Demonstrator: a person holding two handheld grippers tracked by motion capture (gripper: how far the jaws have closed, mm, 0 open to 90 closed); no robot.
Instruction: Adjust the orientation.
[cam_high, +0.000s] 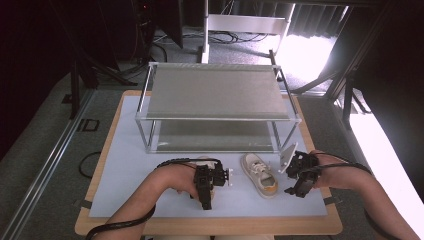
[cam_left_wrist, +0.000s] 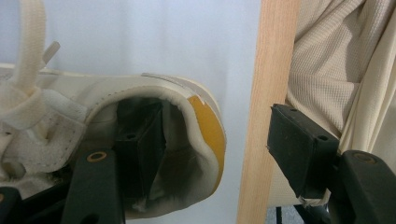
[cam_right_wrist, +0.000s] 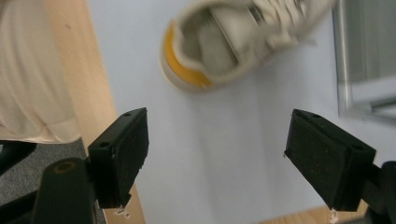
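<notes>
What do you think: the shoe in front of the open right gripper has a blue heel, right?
No, the heel is yellow, not blue; the right gripper view shows it. The shoe does lie in front of the open right gripper.

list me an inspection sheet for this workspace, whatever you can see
surface: pale mat on a wooden table, flat and bare in front
job's things: one pale shoe with a yellow heel tab at the left gripper; second shoe lying free on the mat; two-tier metal rack behind, both shelves bare
clutter: nothing seen
grippers: left gripper open, one jaw inside the shoe's heel opening, the other outside and apart from it; right gripper open, nothing between the jaws
cables: black cable runs along each forearm; loose cables on the floor behind
surroundings: dark curtains, strong light at right rear
</notes>
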